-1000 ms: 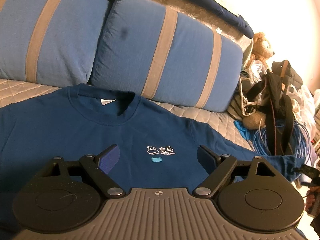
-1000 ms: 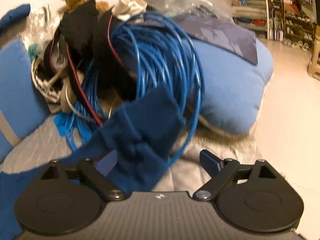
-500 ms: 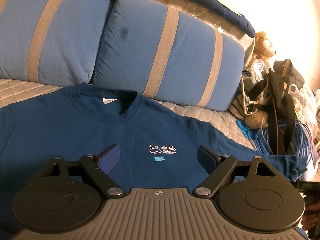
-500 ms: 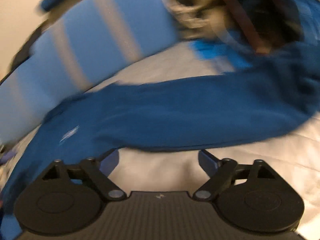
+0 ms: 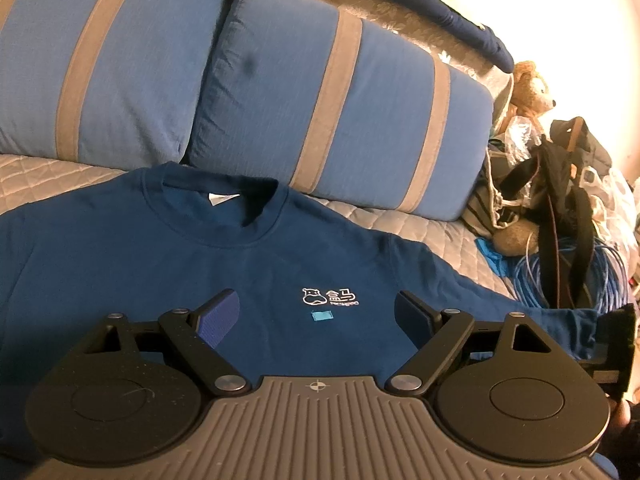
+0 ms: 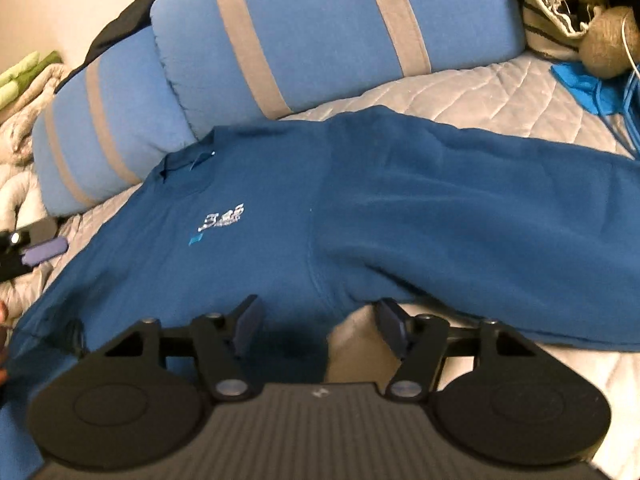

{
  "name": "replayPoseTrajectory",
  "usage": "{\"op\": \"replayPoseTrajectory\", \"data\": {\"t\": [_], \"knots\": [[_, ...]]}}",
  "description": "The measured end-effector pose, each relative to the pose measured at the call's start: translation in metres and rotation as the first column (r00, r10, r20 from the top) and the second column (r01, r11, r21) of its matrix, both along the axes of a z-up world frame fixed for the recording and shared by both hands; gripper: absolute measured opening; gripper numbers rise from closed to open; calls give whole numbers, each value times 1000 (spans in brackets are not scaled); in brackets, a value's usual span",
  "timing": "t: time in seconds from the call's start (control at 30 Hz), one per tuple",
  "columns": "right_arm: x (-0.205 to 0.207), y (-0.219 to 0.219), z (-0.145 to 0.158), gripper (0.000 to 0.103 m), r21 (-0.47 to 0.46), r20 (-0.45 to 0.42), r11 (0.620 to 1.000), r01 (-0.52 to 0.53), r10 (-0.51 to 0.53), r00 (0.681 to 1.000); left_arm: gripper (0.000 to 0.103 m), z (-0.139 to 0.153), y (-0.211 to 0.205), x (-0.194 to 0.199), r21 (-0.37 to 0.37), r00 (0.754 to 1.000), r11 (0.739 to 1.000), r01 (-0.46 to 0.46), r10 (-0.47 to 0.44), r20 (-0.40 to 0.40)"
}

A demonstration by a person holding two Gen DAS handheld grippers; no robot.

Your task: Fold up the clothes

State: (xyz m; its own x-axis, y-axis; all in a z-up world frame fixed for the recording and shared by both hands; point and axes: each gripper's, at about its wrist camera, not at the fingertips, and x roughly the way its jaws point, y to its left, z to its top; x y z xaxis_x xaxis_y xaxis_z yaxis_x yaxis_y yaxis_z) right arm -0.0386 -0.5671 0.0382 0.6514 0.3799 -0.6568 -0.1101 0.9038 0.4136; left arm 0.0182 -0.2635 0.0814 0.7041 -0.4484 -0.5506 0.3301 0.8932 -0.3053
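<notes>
A dark blue sweatshirt (image 5: 160,264) with a small white chest logo (image 5: 328,297) lies front up on a grey quilted bed (image 5: 400,220), collar toward the pillows. Its sleeve stretches right toward the cable pile. My left gripper (image 5: 316,312) is open and empty, hovering over the chest. In the right wrist view the sweatshirt (image 6: 280,216) spreads across the bed with its sleeve (image 6: 500,232) running right. My right gripper (image 6: 320,328) is open and empty, just above the spot where the sleeve's underside meets the body.
Two blue pillows with grey stripes (image 5: 328,112) lean behind the sweatshirt. At the right lie a teddy bear (image 5: 528,88), bags with black straps (image 5: 560,184) and coiled blue cable (image 5: 540,276). A dark garment (image 5: 440,12) lies along the headboard.
My right gripper has swung left from the cable pile and sleeve end to face the sweatshirt's body and underarm. The left gripper has barely moved.
</notes>
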Motion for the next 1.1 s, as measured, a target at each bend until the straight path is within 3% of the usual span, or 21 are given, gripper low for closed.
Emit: {"op": "replayPoseTrajectory", "data": {"t": [0.2,0.33,0.37,0.4,0.47,0.67,0.7,0.9,1.1], "knots": [[1,11,6,56,-6,2,996,-93,93,996,86,0,1,-1,-9,1000,1000,-1,1,13],[-7,19,16,61,-47,11,984,-169,170,985,86,2,6,-3,-22,1000,1000,-12,13,27],[-10,20,20,64,-72,15,982,-174,176,984,86,3,8,-4,-25,999,1000,-19,20,30],[-13,20,25,73,-90,22,980,-176,179,984,86,5,11,-6,-30,999,999,-27,28,32],[-18,18,37,74,-112,42,977,-180,186,982,86,13,21,-12,-47,998,998,-45,47,33],[-36,2,85,95,-219,150,969,-117,152,977,86,45,61,-34,-84,994,992,-91,96,54],[-39,-2,95,102,-242,182,966,-92,138,974,86,52,69,-38,-77,992,992,-99,104,70],[-46,-26,159,103,-283,345,958,46,57,937,86,105,125,-59,-12,966,984,-179,178,187],[-41,-37,217,103,-197,476,970,144,-34,879,86,169,177,-87,22,905,948,-317,296,304]]}}
